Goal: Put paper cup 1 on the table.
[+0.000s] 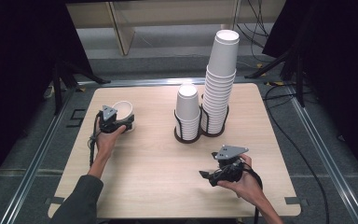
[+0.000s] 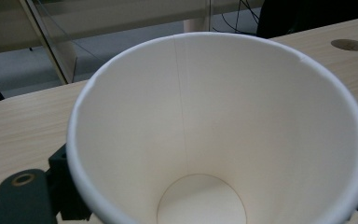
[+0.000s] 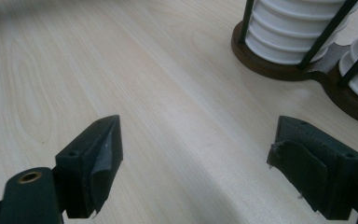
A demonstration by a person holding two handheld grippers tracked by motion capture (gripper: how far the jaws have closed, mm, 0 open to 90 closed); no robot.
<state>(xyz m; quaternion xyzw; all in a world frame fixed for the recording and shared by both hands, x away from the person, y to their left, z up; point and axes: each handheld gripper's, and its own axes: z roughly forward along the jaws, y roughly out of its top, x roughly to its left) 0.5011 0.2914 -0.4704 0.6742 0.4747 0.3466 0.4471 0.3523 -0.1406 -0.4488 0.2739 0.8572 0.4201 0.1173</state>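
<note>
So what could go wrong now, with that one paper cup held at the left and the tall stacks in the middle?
The left gripper pinches the thin wall of the single paper cup; paper bends easily, so the rim could crease or the cup could slip.

The taller stack rises far above its wire holder, so a nudge while adding a cup might tip it.

The right gripper rests open near the holder's base, where a careless sweep could knock it.

Your white paper cup (image 2: 219,135), centre of the left gripper view, is smooth and matt inside, with a thin seam. The pale wooden table (image 3: 168,93) shows fine grain under a soft sheen. Your right gripper's (image 3: 196,163) black plastic jaws look matt, their pads roughened. The dark brown cup holder base (image 3: 279,65), upper right, looks like smooth wood.
</note>
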